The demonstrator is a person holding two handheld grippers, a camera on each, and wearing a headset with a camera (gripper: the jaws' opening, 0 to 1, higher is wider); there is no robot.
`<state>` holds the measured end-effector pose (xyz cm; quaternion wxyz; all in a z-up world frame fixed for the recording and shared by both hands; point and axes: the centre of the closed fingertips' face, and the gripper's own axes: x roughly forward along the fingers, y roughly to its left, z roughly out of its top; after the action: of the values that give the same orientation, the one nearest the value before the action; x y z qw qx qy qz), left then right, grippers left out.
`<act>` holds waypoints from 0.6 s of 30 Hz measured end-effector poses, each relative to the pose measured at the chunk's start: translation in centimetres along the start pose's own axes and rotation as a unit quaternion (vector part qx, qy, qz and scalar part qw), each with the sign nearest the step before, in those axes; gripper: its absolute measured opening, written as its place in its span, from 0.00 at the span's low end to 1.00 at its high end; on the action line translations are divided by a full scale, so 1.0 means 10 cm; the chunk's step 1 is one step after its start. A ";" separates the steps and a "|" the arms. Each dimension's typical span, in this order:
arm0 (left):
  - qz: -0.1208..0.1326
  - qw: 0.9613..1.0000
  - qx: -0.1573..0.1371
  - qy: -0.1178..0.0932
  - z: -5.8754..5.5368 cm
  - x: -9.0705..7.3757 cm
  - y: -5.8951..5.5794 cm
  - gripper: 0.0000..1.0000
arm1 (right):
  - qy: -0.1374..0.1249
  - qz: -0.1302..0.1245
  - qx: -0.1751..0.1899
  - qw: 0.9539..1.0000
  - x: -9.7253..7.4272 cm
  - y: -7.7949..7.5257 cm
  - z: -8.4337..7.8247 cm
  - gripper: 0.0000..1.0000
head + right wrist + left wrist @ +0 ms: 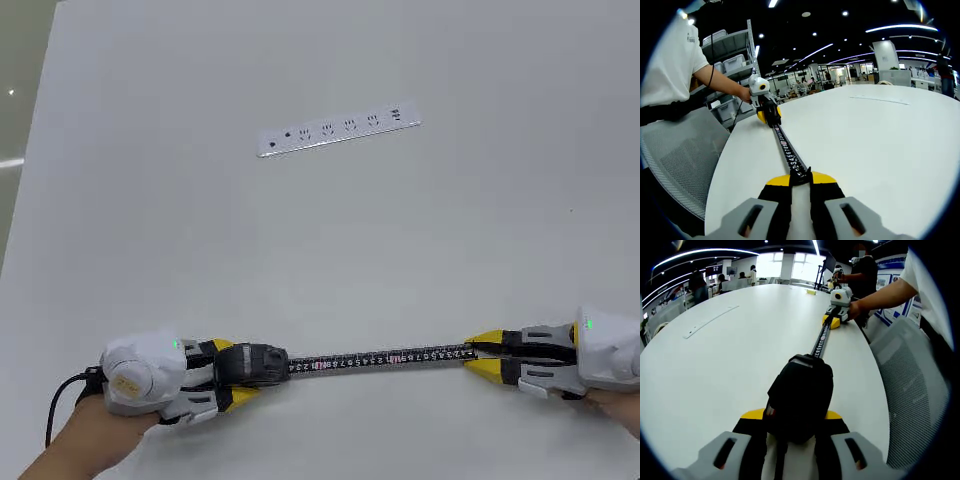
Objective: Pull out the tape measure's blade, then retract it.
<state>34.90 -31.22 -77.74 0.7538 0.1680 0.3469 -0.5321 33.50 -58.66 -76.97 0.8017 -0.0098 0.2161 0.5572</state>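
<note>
Tape measure case (255, 364) is clamped in our left gripper (232, 372) jaws. Our right gripper (487, 353) jaws are pinching the blade (380, 357) tip.

The left gripper (235, 371) and right gripper (481, 353) had white rounded housings, each with a green indicator light (175, 345), black inner arms and yellow jaw tips; the left unit carried a black cable (60, 395) and a round yellowish label (126, 383); the person wore a white short-sleeved shirt (670, 60).
</note>
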 end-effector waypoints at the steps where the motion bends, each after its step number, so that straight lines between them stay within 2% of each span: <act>1: 0.000 1.000 0.001 0.001 0.00 0.00 0.00 0.33 | -0.001 -0.001 0.006 1.000 0.00 0.00 -0.01 0.12; 5: 0.001 1.000 -0.002 0.005 0.00 0.00 0.00 0.34 | -0.003 -0.010 0.014 1.000 -0.03 -0.03 -0.01 0.12; 8: 0.002 1.000 -0.002 0.003 0.00 0.00 0.00 0.34 | 0.000 -0.010 0.005 1.000 -0.02 -0.02 -0.01 0.12; 18: 0.003 1.000 0.009 0.008 0.00 0.00 -0.01 0.34 | 0.002 -0.005 0.011 1.000 -0.02 -0.02 -0.04 0.13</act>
<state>34.84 -31.24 -77.73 0.7510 0.1804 0.3477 -0.5316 33.49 -59.01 -77.30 0.8037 -0.0029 0.2244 0.5510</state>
